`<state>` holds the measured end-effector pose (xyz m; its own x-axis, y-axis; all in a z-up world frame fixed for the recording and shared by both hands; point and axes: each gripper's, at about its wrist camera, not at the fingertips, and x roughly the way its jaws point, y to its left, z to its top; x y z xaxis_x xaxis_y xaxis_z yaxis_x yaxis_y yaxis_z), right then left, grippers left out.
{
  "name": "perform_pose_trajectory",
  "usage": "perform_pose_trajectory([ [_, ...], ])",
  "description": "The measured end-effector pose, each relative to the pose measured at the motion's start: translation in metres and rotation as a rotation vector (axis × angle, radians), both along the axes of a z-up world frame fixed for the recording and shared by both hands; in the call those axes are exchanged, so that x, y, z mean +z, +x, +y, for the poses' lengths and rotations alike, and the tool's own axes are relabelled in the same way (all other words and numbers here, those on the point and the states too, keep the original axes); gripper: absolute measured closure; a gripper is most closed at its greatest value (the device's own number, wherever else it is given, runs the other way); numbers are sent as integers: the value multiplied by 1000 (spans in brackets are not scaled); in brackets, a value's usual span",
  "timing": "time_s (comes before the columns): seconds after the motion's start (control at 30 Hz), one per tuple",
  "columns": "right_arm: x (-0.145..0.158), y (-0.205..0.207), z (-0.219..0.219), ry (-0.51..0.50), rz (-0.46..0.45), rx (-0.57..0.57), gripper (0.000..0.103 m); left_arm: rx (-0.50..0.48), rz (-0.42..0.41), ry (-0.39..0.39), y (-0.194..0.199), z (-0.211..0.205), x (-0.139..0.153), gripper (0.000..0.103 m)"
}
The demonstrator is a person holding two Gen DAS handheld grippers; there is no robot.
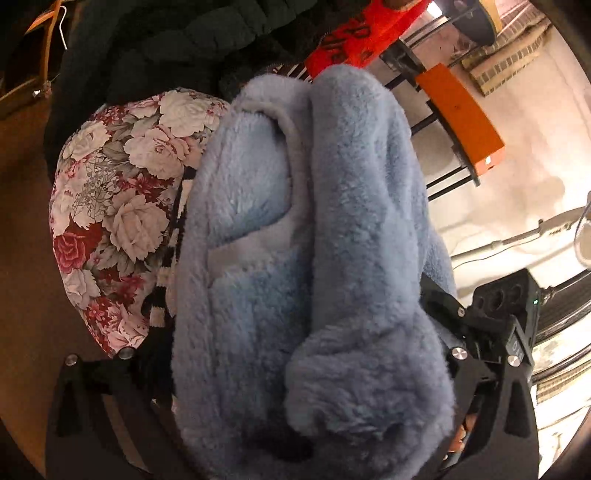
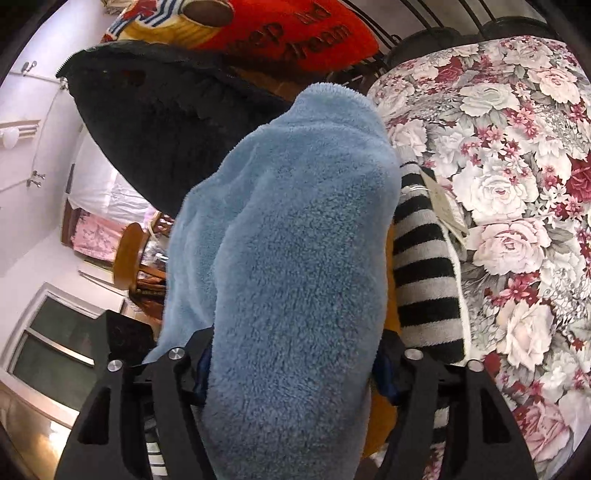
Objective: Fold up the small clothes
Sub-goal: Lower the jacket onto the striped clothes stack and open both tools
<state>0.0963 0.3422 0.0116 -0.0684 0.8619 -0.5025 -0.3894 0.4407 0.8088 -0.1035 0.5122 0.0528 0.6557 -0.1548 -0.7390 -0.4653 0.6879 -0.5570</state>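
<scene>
Right up close in both wrist views, a light blue fleece garment [image 1: 314, 258] fills the middle of the picture, bunched into thick rolls and folds. It lies against a floral cushion [image 1: 110, 192] and over a black-and-white striped garment [image 2: 424, 273], which shows between the fleece and the cushion.

From the left wrist camera, the fleece sits between the black arms of the left gripper [image 1: 295, 369], which stand far apart on either side of it. Its fingertips are buried under the pile, so whether the pads press the cloth cannot be told.

From the right wrist camera, the fleece [image 2: 295, 277] runs down between the fingers of the right gripper [image 2: 291, 373]. Blue pads show at both sides of the cloth, close against it, yet a firm clamp cannot be made out.

Behind the fleece lies a dark quilted garment [image 2: 155, 129], and beyond that a red plush cushion with lettering [image 2: 295, 33]. An orange-and-black device [image 1: 461, 118] shows at the upper right of the left view, near a pale wall. A round wooden stool [image 2: 127, 254] stands off to the left in the right view.
</scene>
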Motion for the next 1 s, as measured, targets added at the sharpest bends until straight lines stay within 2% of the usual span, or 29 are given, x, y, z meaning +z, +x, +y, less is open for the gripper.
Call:
perform_pose_trajectory([
  [0.1,12,-1,-5,-23,-37,16,31,15,17,57,-7,-6,10,4],
  [0.27,39,-22,-18,-103,-233,20,29,61,68,159,-17,-16,24,4],
  [0.33,52,-31,-24,-150,-318,-2,29,85,92,235,-20,-25,35,4],
  [0.47,65,-43,-35,-214,-416,-43,29,118,121,373,-23,-43,52,4],
  [0.6,56,-41,-30,-292,-440,-32,24,124,210,495,-15,-54,51,4],
  [0.9,69,-51,-32,-334,-499,-67,22,150,253,617,-17,-72,64,4],
  [1.0,76,-58,-40,-332,-495,-103,18,161,263,648,-22,-78,70,4],
])
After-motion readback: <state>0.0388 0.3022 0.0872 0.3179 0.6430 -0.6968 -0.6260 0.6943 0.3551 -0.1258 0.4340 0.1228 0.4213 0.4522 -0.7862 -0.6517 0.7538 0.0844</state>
